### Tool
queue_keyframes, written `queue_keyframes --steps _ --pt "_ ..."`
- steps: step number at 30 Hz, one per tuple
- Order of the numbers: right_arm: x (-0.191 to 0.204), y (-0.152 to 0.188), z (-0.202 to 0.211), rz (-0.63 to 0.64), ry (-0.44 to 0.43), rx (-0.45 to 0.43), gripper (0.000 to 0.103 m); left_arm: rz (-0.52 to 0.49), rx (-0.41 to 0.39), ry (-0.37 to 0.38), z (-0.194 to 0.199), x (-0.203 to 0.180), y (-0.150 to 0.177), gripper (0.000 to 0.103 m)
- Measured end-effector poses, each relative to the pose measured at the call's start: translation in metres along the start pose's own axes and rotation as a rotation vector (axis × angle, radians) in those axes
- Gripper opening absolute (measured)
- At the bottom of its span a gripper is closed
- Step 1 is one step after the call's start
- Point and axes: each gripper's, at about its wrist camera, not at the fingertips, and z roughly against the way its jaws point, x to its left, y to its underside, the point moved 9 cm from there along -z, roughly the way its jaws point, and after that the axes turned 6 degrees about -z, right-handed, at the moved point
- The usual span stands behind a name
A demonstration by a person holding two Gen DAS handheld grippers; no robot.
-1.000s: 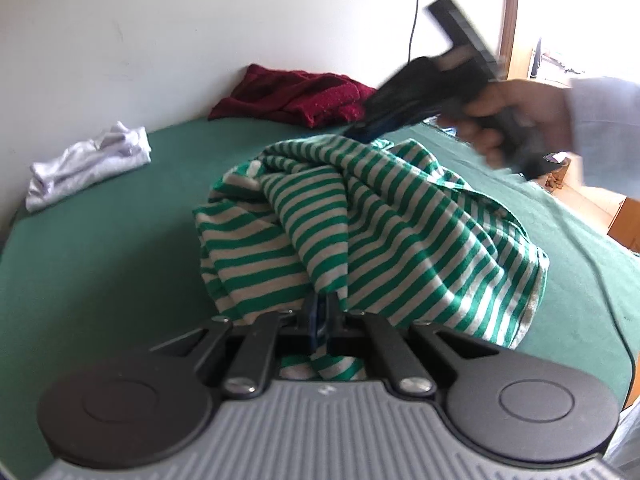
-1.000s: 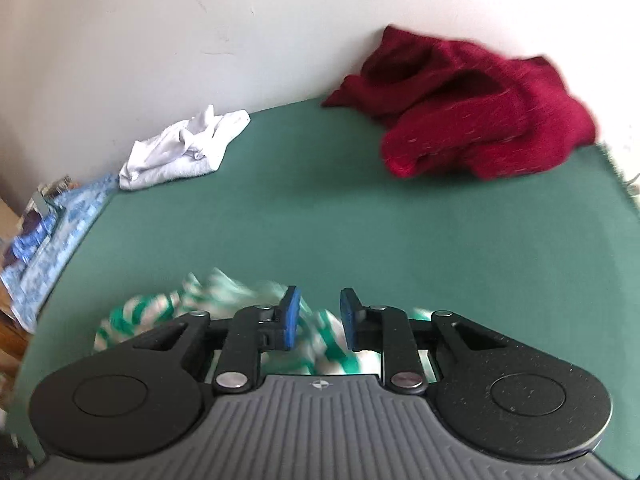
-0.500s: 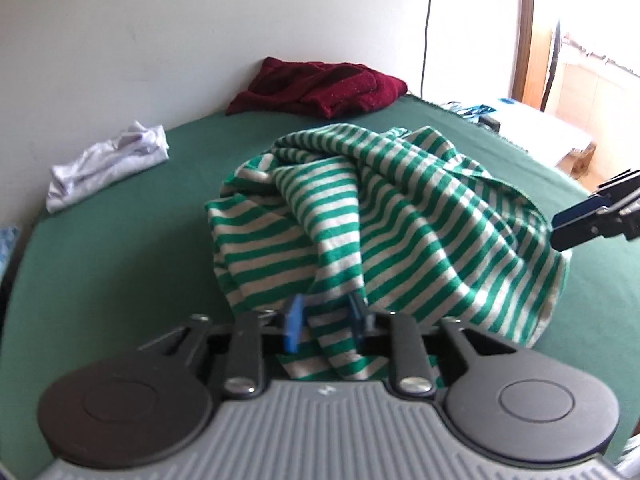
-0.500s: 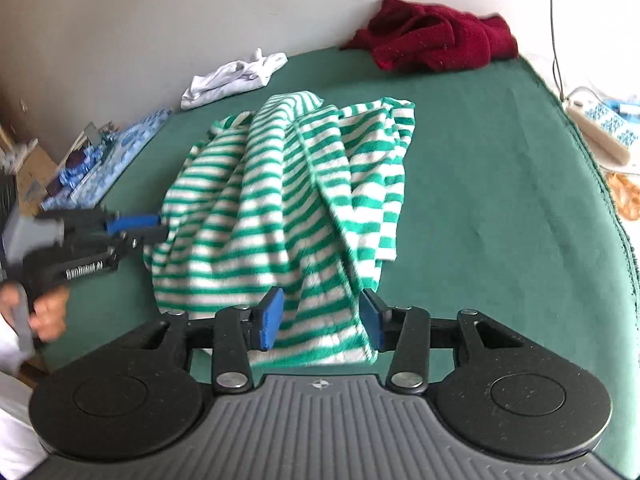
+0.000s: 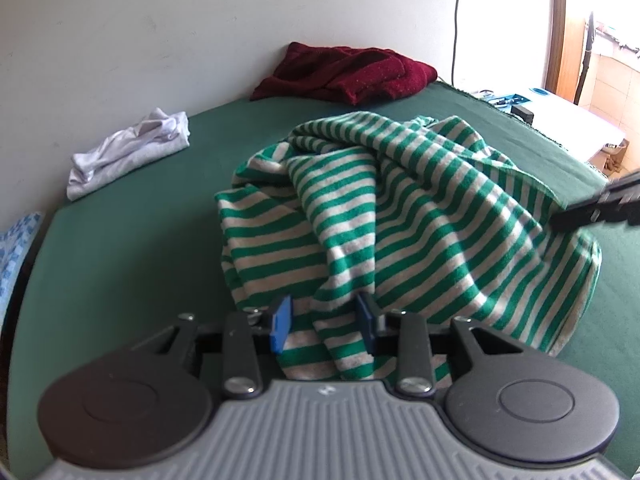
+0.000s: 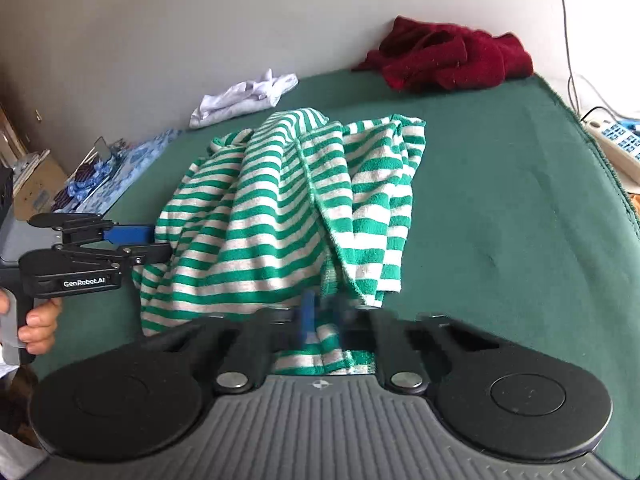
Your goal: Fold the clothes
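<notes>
two grippers sit at one crumpled green-and-white striped knit top, which lies heaped near the middle of the dark green cloth-covered table. my left gripper has its blue-padded fingers spread apart, with a fold of the top's near edge lying in the gap between them; the pads are not pressing on it. in the right wrist view that same gripper points in from the left at the top's side edge, jaws parted, with my hand around its grip. my right gripper is at the opposite hem of the top, where a striped fold runs down between its fingers. those fingers are smeared by blur and look close together, so i cannot tell whether they have hold of the cloth. from the left wrist view only a dark tip of it shows at the top's far right edge. well beyond the top, against the wall, lie a bunched dark red knit garment and a rumpled white cotton garment, both apart from it.
</notes>
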Motion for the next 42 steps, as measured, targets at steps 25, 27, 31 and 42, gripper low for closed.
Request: queue_keyframes --steps 25,27,31,42 --pt "-0.021 0.029 0.016 -0.058 -0.037 0.09 0.049 0.108 0.085 0.034 0.033 -0.027 0.038 0.05" --pt "-0.025 0.031 0.014 -0.087 -0.052 0.1 0.048 0.132 0.089 0.058 0.032 -0.033 0.043 0.048" --pt "-0.021 0.034 0.014 -0.081 -0.093 0.109 0.047 0.217 0.09 0.121 0.028 -0.041 0.047 0.045" --pt "-0.018 0.042 0.017 -0.111 -0.147 0.123 0.026 0.567 -0.002 0.311 0.013 -0.023 0.05 0.059"
